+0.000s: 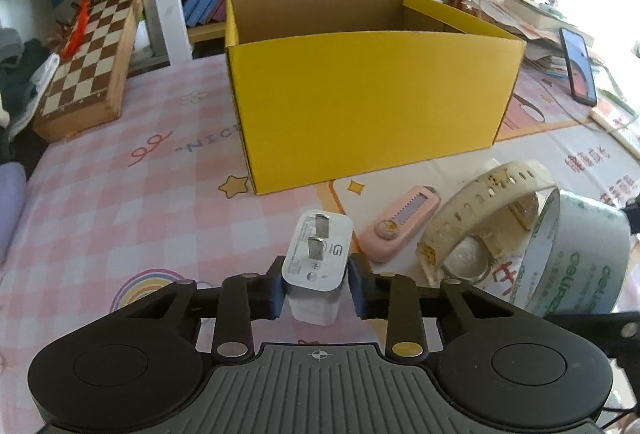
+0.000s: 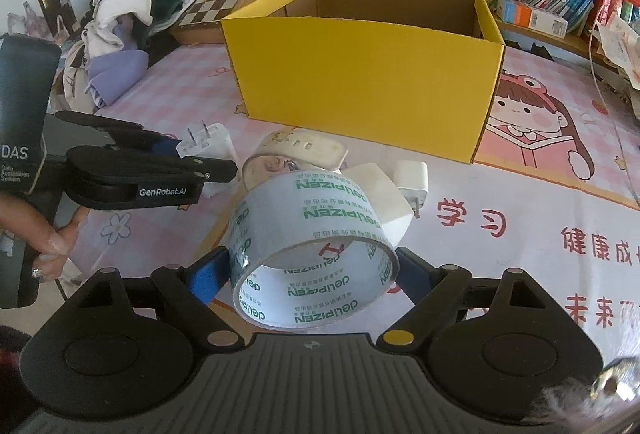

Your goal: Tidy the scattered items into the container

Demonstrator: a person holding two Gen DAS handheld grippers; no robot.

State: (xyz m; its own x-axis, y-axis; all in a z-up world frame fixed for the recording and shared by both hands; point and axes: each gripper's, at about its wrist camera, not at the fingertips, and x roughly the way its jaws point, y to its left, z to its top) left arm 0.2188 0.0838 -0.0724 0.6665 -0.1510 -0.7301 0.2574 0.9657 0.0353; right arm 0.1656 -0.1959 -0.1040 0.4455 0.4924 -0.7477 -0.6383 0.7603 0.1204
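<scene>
White charger (image 1: 318, 266) prongs-up and clear tape roll (image 2: 312, 254) on edge, near the open yellow box (image 1: 372, 106).

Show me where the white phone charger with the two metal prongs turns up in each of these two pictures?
Left wrist view: the white charger sits low in the middle, between the left gripper fingers, prongs pointing up.
Right wrist view: it appears at left of centre, beyond the left gripper, behind the tape roll.
Shared landmark: the yellow box stands behind it in both.
</scene>
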